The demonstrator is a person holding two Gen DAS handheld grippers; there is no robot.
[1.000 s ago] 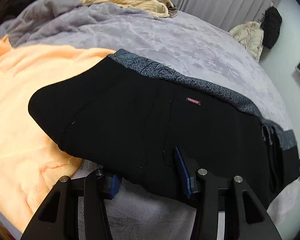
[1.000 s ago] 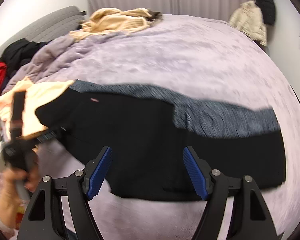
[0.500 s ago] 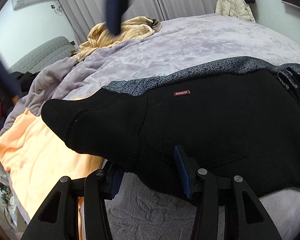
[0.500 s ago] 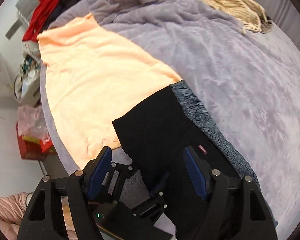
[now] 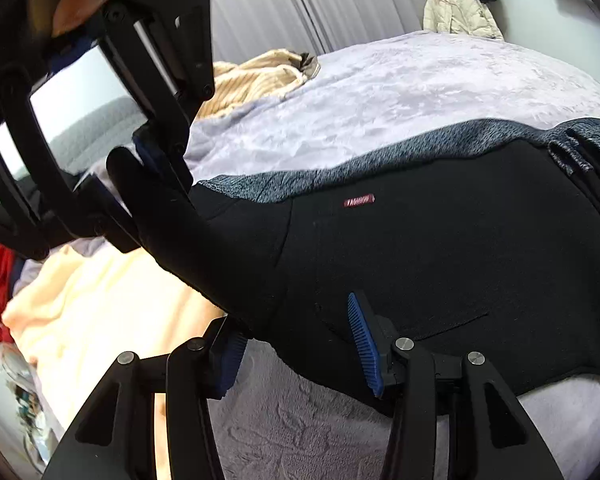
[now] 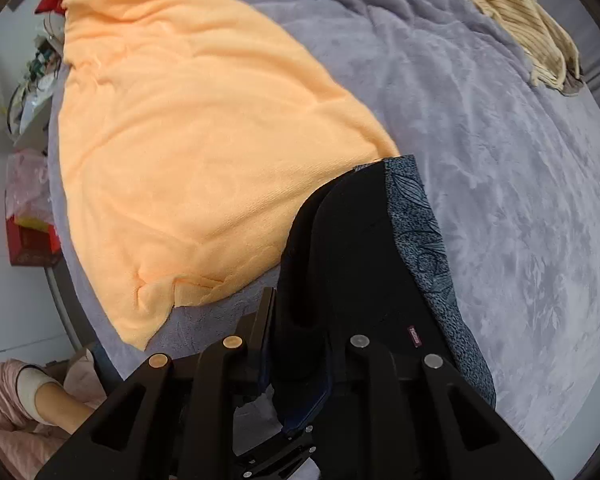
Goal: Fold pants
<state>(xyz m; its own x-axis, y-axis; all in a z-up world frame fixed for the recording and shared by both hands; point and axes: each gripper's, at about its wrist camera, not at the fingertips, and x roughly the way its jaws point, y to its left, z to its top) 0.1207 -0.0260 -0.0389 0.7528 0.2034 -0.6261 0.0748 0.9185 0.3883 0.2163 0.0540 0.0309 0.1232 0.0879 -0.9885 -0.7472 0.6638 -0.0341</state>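
Black pants (image 5: 420, 260) with a grey patterned waistband (image 5: 340, 168) lie across the lavender bed cover (image 5: 420, 80). My left gripper (image 5: 296, 344) holds the pants' near edge, one blue pad on top of the cloth and one under it. In the left wrist view my right gripper (image 5: 140, 172) hangs at the upper left, pinching the pants' pointed left corner. The right wrist view looks straight down: my right gripper (image 6: 298, 344) has its jaws closing, with a thick fold of the pants (image 6: 352, 248) pressed between them.
An orange towel (image 6: 188, 128) is spread on the bed left of the pants and partly under their corner. A beige ribbed garment (image 6: 520, 12) lies at the far end. A pink sleeve (image 6: 4, 400) and bedside clutter (image 6: 28, 200) are beyond the left edge.
My right gripper swung from over the pants' middle to their left corner, turned to point down and closed on the cloth. My left gripper rolled while keeping its hold on the near edge.
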